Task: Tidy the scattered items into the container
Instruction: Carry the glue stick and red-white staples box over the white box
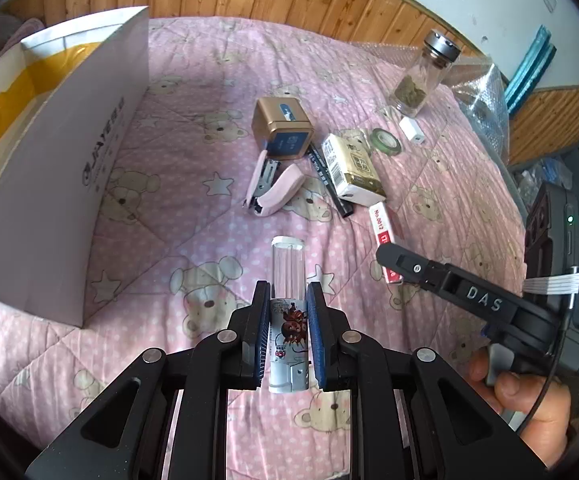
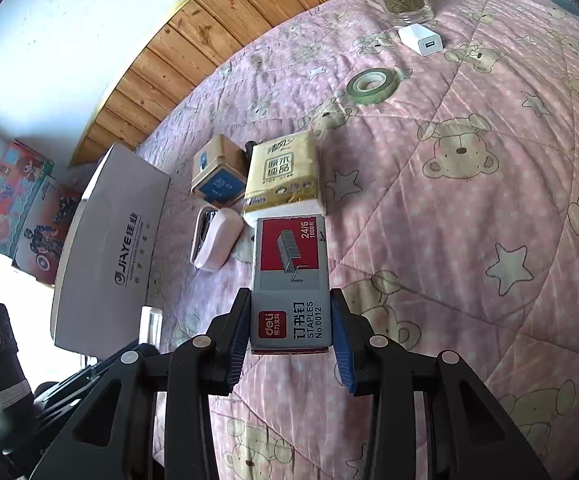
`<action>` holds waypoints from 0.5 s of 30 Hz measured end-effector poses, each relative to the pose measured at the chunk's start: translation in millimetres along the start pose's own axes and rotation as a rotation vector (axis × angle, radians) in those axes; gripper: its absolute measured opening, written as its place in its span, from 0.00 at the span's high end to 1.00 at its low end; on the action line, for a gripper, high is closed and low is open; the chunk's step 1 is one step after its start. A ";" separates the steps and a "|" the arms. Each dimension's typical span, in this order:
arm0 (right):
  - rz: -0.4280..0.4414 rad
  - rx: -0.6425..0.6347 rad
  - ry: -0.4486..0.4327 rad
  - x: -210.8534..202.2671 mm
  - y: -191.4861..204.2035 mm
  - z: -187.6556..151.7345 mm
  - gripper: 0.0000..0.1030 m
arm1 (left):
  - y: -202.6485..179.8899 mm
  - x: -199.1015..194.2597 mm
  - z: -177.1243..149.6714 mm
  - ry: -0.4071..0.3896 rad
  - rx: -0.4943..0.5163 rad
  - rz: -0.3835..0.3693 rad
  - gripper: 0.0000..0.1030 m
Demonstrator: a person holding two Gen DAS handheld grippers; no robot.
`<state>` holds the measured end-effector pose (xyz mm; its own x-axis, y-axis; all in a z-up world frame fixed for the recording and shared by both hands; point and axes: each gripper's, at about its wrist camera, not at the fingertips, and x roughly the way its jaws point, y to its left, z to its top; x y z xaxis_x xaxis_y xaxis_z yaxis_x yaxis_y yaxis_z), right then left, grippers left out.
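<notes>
Left hand-held gripper [image 1: 288, 330] clamps a lighter [image 1: 288, 312] — white box [image 1: 69, 184] interior seemingly empty.

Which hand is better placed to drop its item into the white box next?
Left, probably. The left gripper is shut on the clear-capped tube, lifted off the quilt, with the white box close on its left. The right gripper only straddles the staples box.
</notes>
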<state>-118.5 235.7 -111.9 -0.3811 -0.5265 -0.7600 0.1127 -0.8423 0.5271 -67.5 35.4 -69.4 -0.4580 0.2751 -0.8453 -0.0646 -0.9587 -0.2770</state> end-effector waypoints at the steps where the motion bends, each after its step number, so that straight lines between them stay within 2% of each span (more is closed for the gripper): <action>1: -0.003 -0.011 0.002 0.0 2.4 -2.4 0.62 | 0.7 -3.3 -1.2 -0.001 -0.003 -0.004 0.82; 15: -0.018 -0.126 -0.021 -21.6 27.0 -25.4 0.62 | 0.6 -54.7 -15.3 -0.082 -0.020 -0.063 0.82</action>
<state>-83.9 221.3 -90.9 -0.4034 -0.5093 -0.7602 0.2192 -0.8604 0.4601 -28.9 21.0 -30.2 -0.5248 0.3270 -0.7859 -0.0778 -0.9378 -0.3382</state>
